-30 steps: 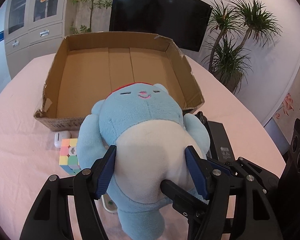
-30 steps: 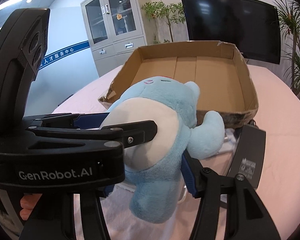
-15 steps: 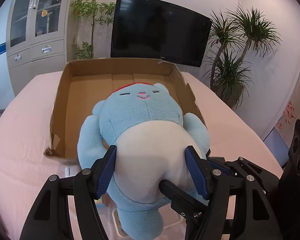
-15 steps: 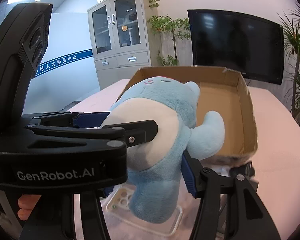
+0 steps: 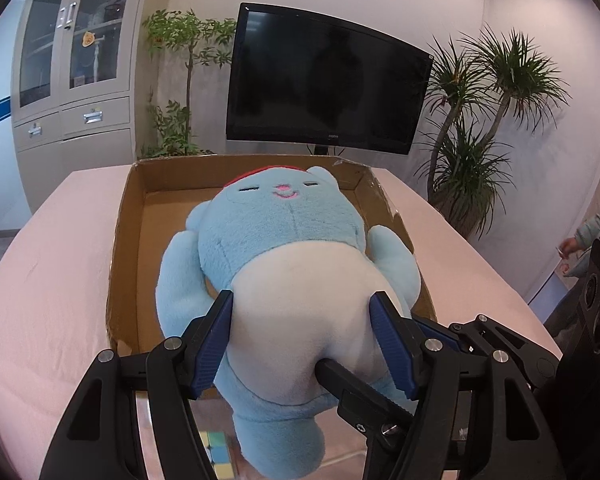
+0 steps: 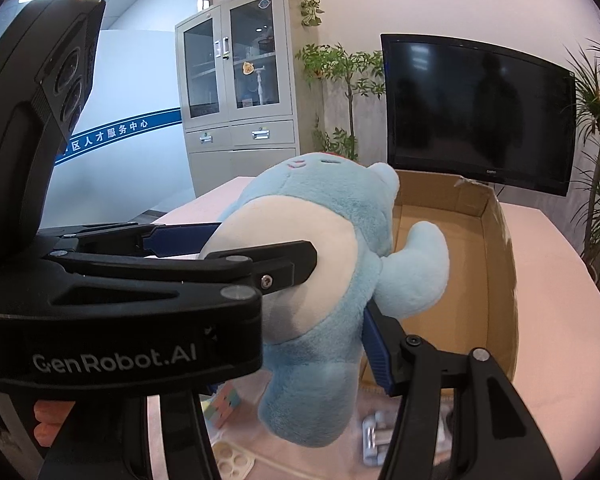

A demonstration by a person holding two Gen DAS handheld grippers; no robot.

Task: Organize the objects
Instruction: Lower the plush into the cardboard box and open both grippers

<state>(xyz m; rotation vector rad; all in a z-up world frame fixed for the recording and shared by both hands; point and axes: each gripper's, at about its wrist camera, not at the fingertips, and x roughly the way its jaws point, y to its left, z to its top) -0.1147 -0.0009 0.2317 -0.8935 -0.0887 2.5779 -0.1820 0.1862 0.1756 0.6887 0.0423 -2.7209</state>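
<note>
We hold a blue plush [image 5: 284, 248] with both tongs. Our left tongs [image 5: 300, 340] pinch its white belly from both sides, and the blue pads [image 5: 214, 340] press into the fur. Our right tongs [image 6: 332, 292] grip the same toy lower down; one finger lies across the belly and the other pad [image 6: 376, 344] pushes in behind it, under the arm. Both tongs are about half wide, squeezed on the toy.

The plush hangs in the air, tipped back, with its face away from us. Right past the tongs sits an open box [image 5: 128, 240] on the pink table [image 5: 40, 280], and the toy's head is over the box.

Under the tongs, on the table, we see a colour cube [image 6: 224, 404], a clear tray [image 6: 232, 460] and a small grey thing [image 6: 374, 436] we cannot tell.
</note>
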